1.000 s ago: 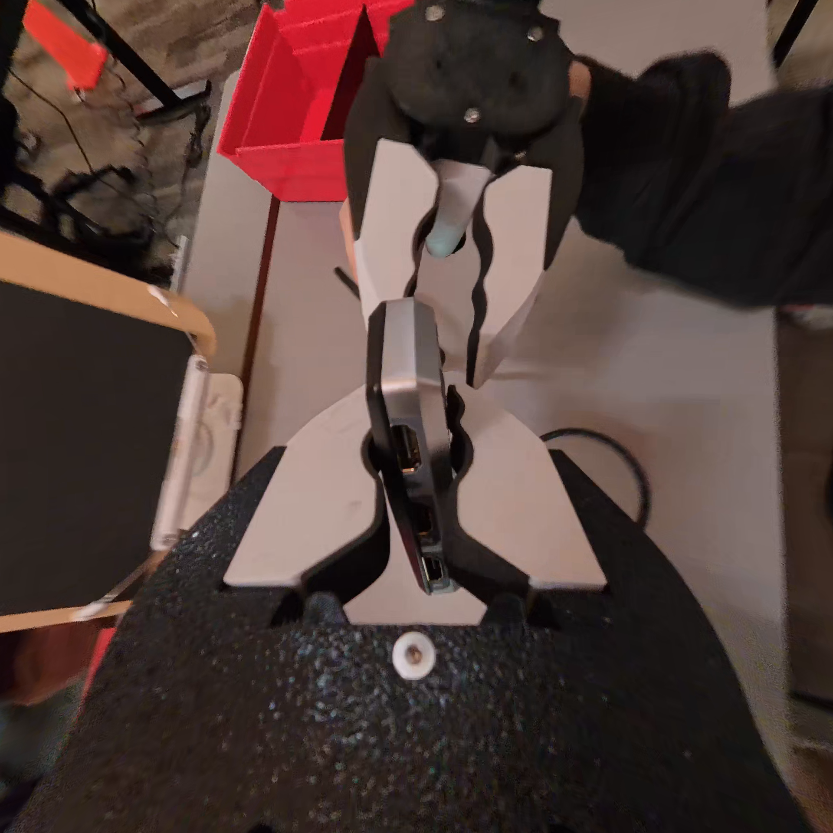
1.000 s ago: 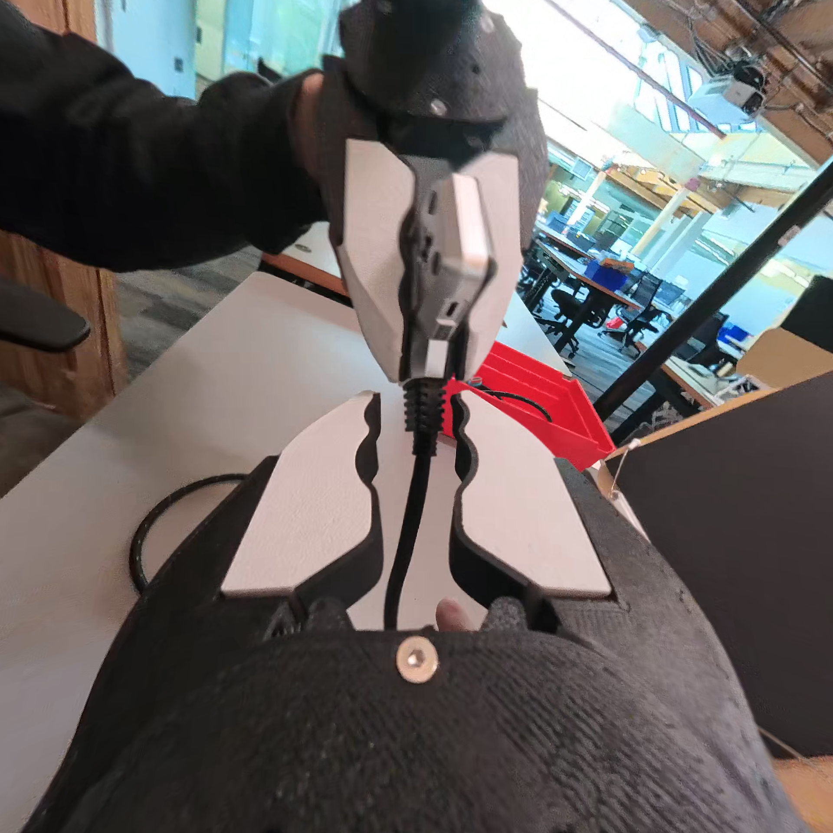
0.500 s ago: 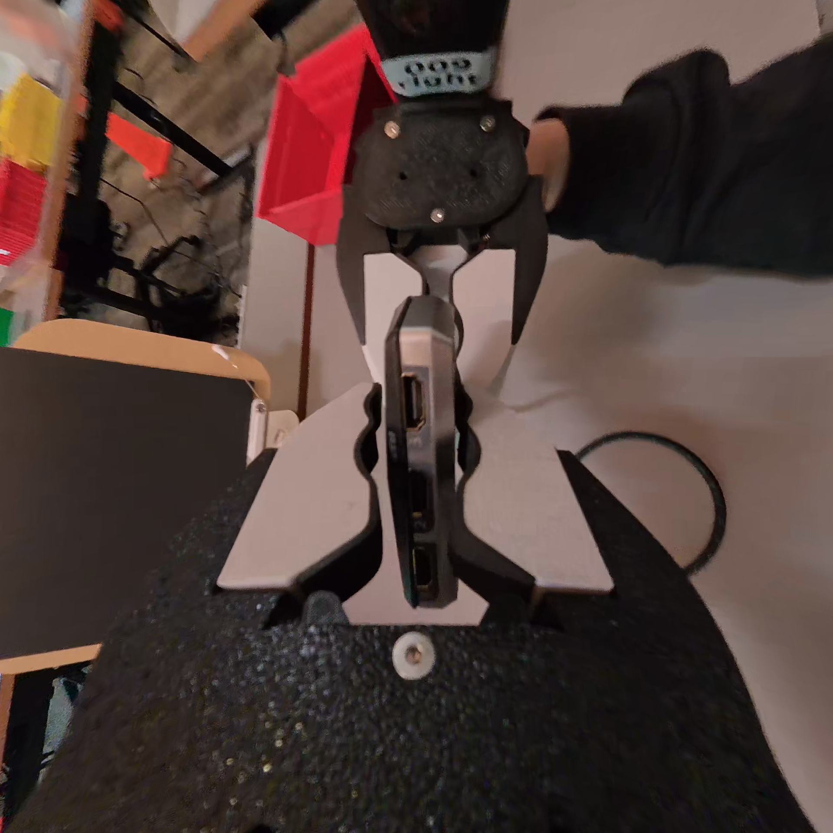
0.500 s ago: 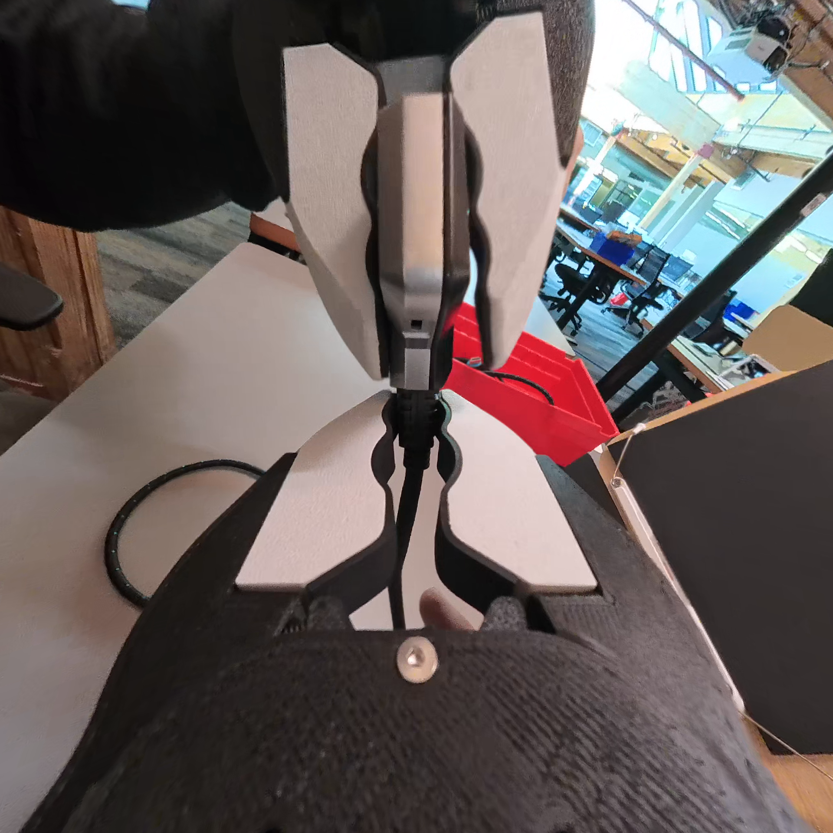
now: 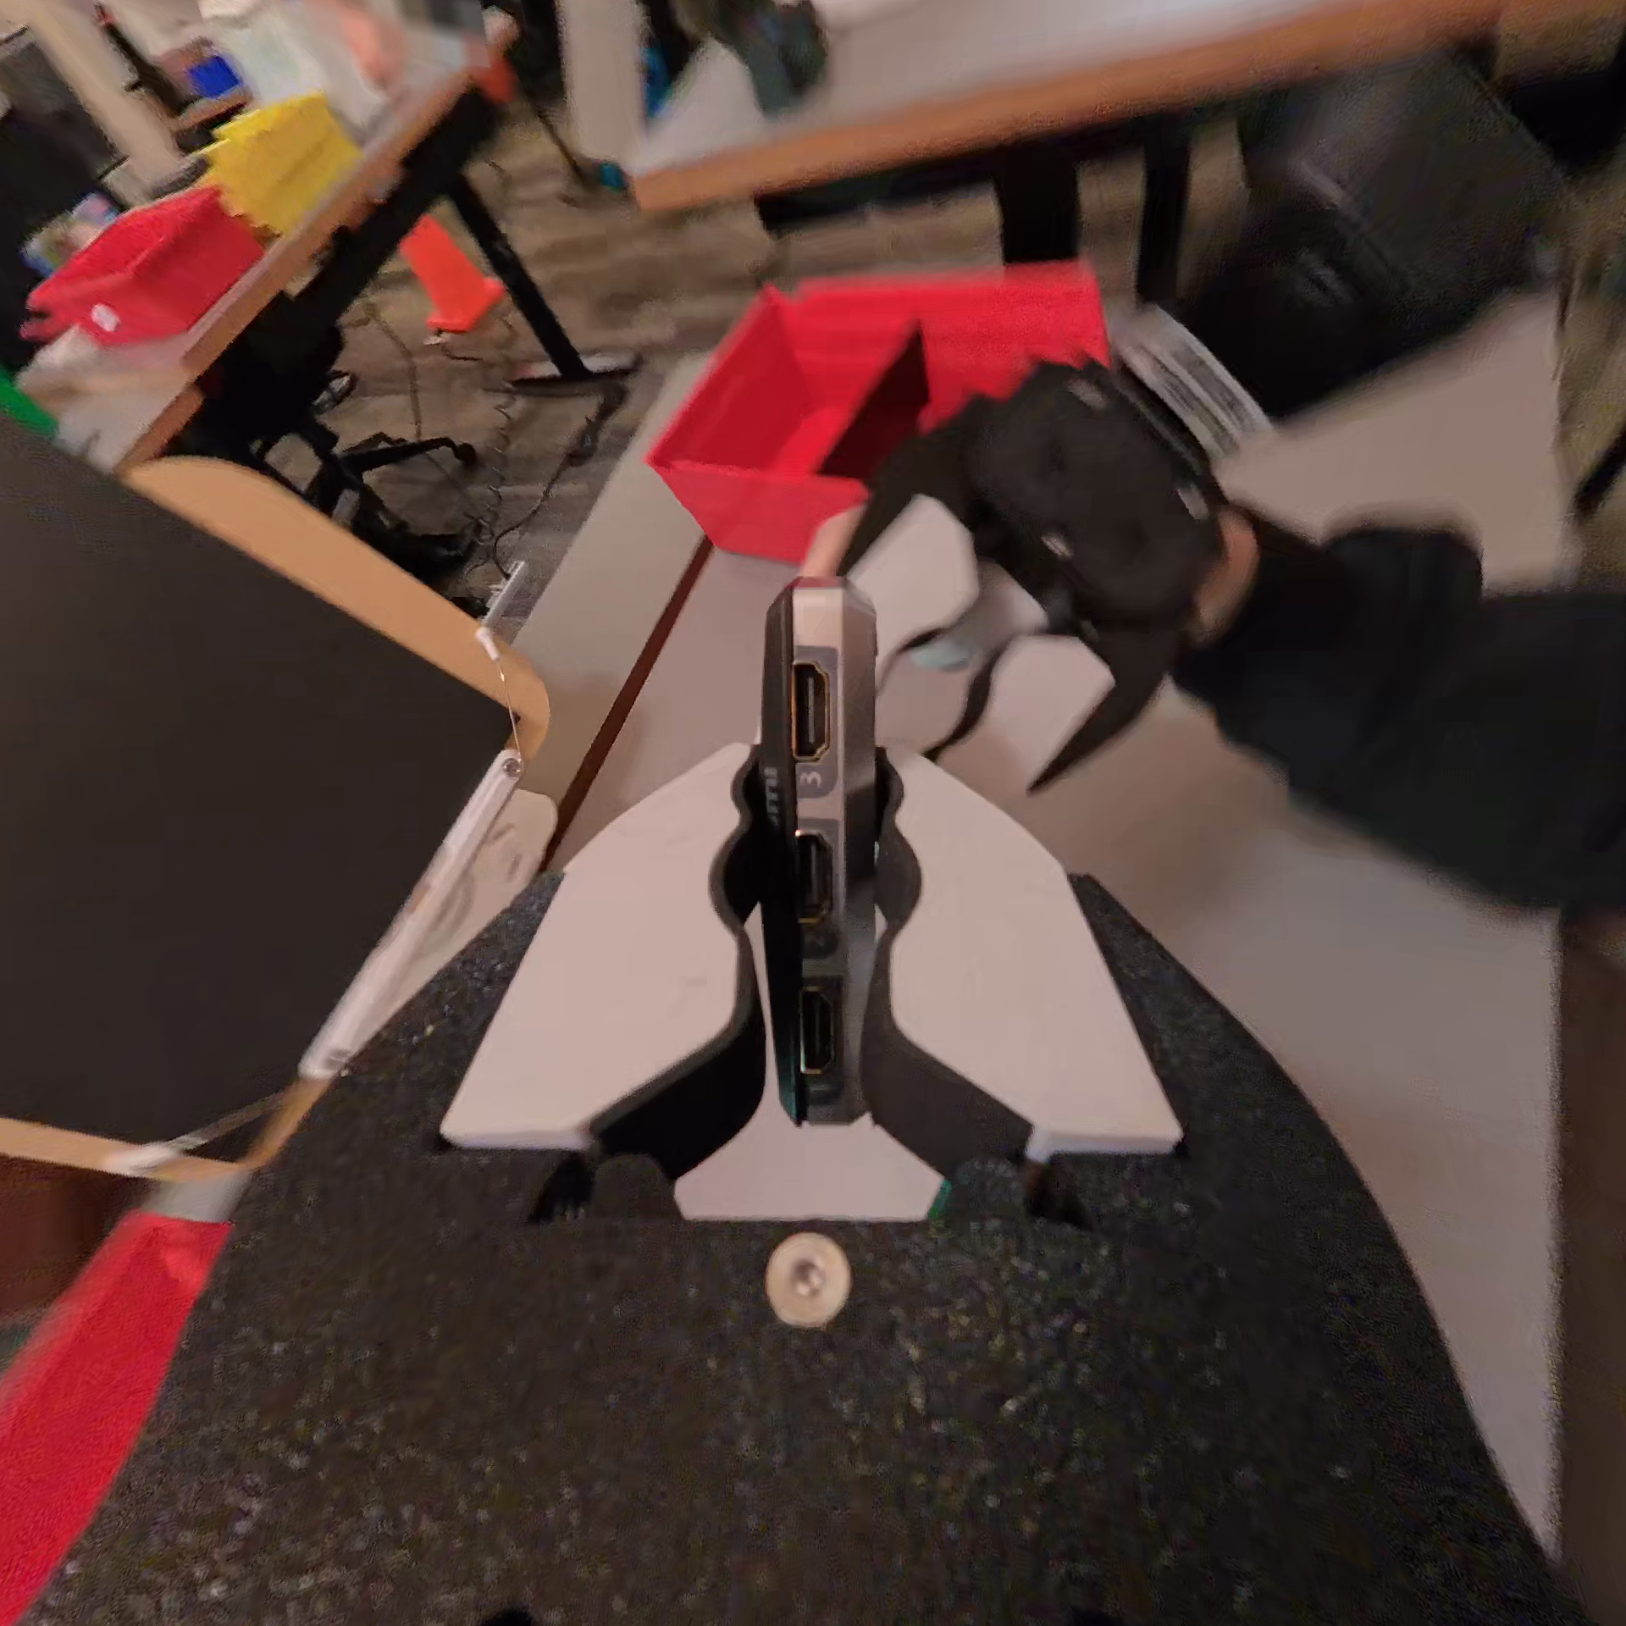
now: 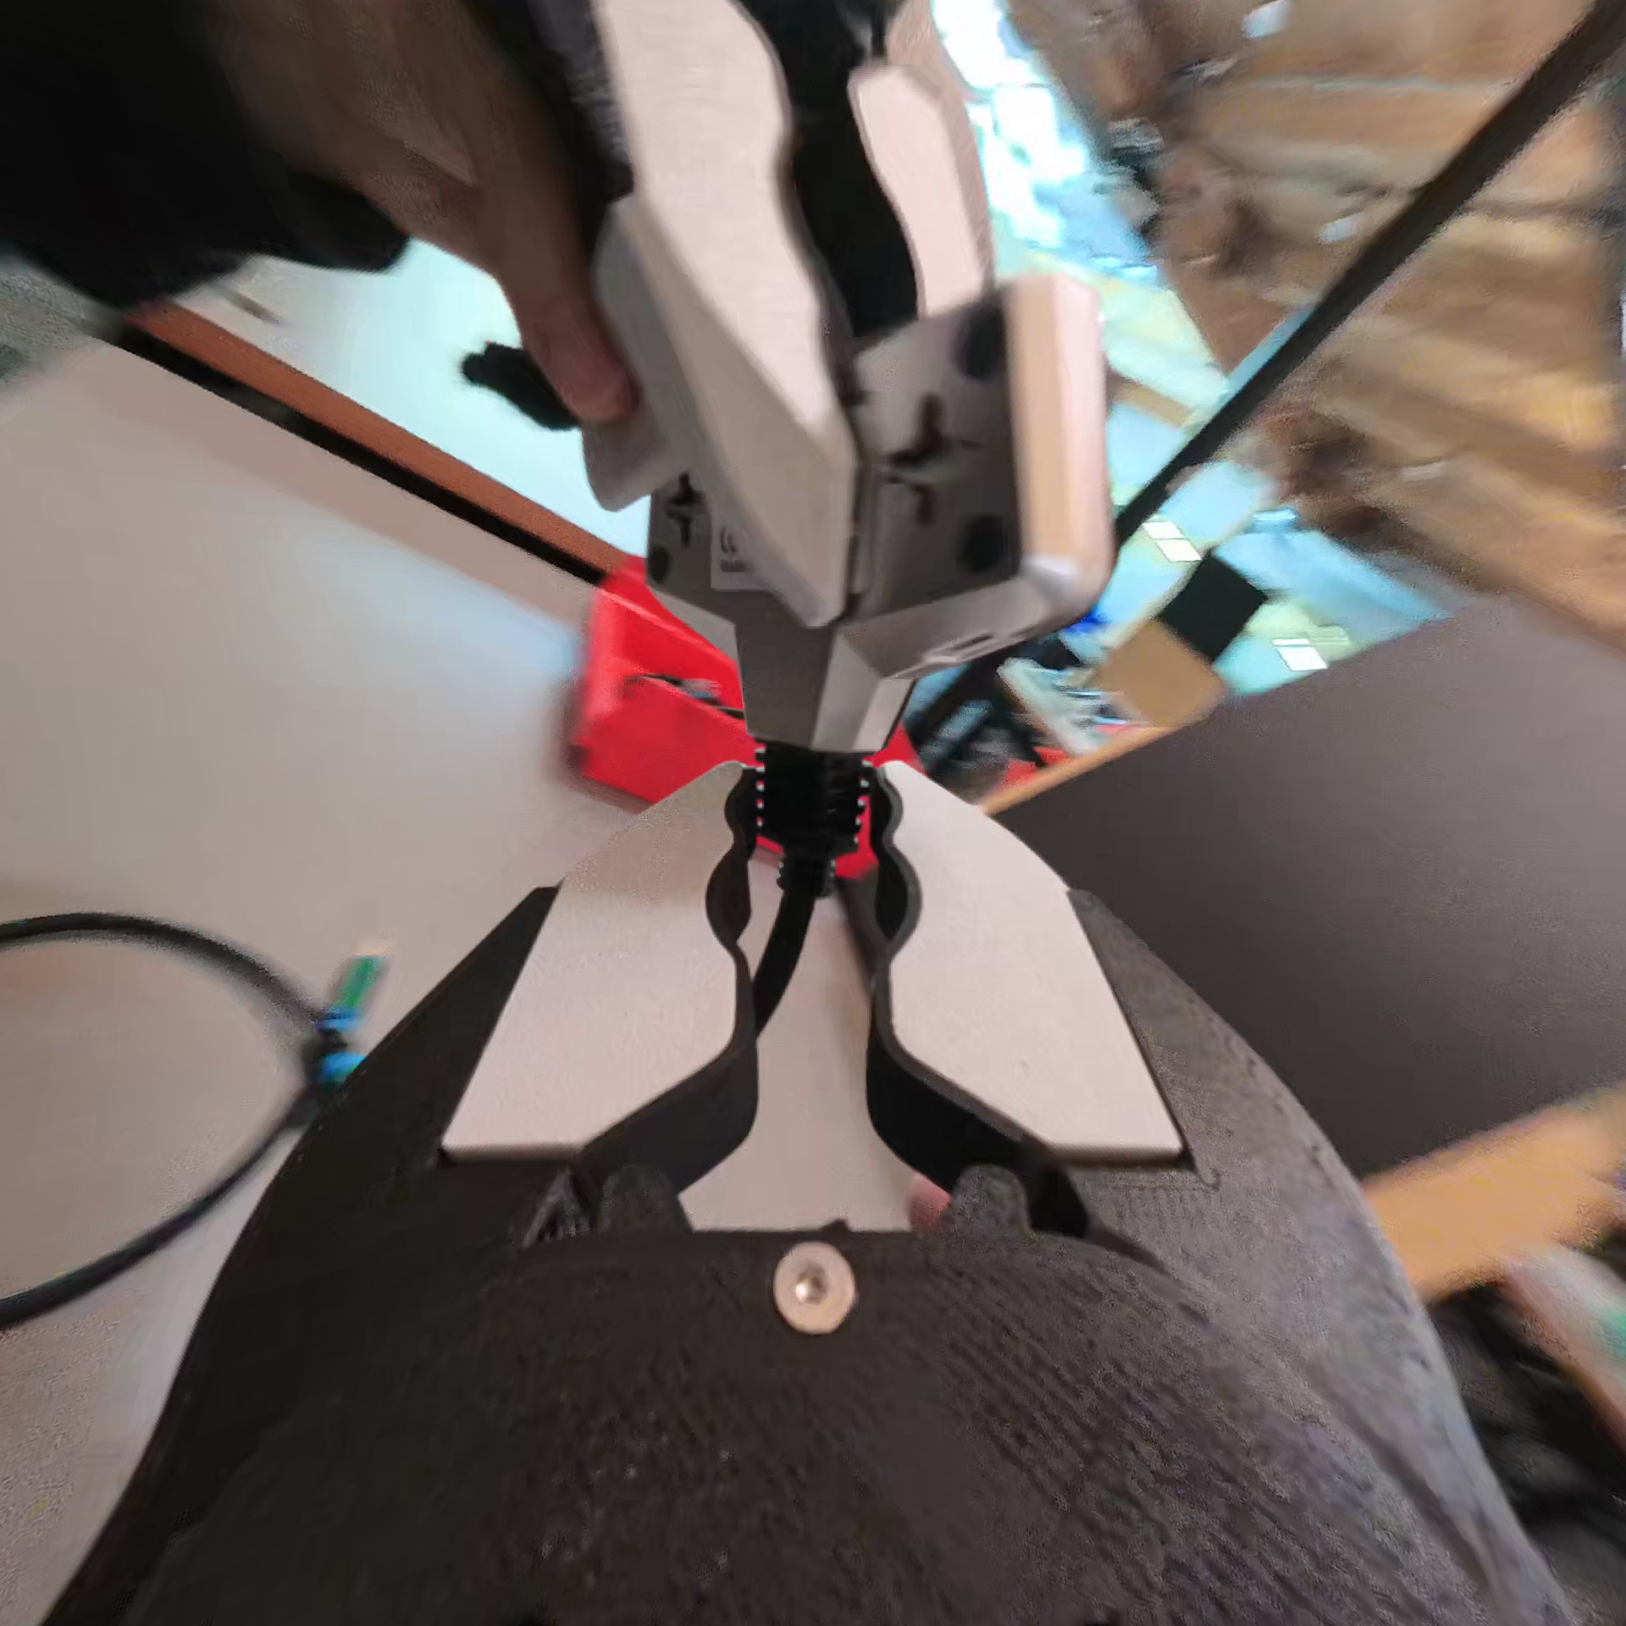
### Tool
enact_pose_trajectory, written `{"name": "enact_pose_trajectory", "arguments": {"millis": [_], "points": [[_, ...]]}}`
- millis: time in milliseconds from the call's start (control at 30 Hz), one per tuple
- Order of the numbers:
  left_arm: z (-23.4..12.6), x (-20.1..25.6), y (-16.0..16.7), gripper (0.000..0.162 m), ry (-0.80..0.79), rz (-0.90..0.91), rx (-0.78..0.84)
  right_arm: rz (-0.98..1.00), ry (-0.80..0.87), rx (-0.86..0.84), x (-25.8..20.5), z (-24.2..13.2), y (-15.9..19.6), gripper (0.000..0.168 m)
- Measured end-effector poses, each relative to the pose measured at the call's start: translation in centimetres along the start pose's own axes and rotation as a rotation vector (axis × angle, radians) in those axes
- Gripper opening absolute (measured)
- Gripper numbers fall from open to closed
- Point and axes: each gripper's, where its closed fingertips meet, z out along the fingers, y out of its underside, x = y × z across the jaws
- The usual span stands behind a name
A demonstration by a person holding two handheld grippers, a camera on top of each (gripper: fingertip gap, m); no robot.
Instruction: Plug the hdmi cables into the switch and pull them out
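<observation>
Right claw has swung off to the side, clamped on the cable's boot, while left claw pinches the switch edge-on above the bench, exposing ports.

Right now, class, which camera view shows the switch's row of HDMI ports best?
The left wrist view: the switch, clamped in the left gripper, faces the camera with three empty ports. The right wrist view shows only its blurred back, no ports.
</observation>
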Motion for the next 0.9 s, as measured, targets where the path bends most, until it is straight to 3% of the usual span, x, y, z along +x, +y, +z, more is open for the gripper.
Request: {"name": "enact_pose_trajectory", "arguments": {"millis": [67,167,333,467,567,633,767,833,900], "points": [[-0.8,-2.4,-0.8,0.022,-0.029,-0.246,0.13,-0.119,0.158,-0.087,1.7,-0.4,-0.5,0.024],[-2.3,-6.0,-1.2,0.021,-0.065,-0.51,0.314,-0.165,0.235,-0.092,1.8,-0.3,-2.9,0.012],[-3.4,-8.4,-1.8,0.021,-0.09,-0.65,0.452,0.156,-0.267,0.159,-6.8,3.1,-6.2,0.013],[-3.7,-7.0,-4.0,0.021,-0.051,-0.645,0.506,0.439,0.019,0.245,-3.5,6.9,-3.4,0.026],[-5.0,-6.1,-5.6,0.021,0.012,-0.688,0.591,0.576,0.173,0.453,-0.6,5.7,-3.2,0.037],[-5.4,-5.5,-5.6,0.021,0.078,-0.744,0.618,0.501,0.269,0.577,1.1,3.4,-4.3,0.037],[-4.6,-4.7,-4.1,0.021,0.219,-0.904,0.628,0.278,0.323,0.561,2.2,1.3,-5.2,0.053],[-3.7,-4.3,-3.1,0.022,0.285,-0.976,0.611,0.213,0.361,0.604,2.9,-0.3,-5.8,0.046],[-2.7,-3.7,-2.0,0.021,0.343,-1.038,0.579,0.172,0.353,0.608,3.2,-1.2,-5.7,0.052]]}}
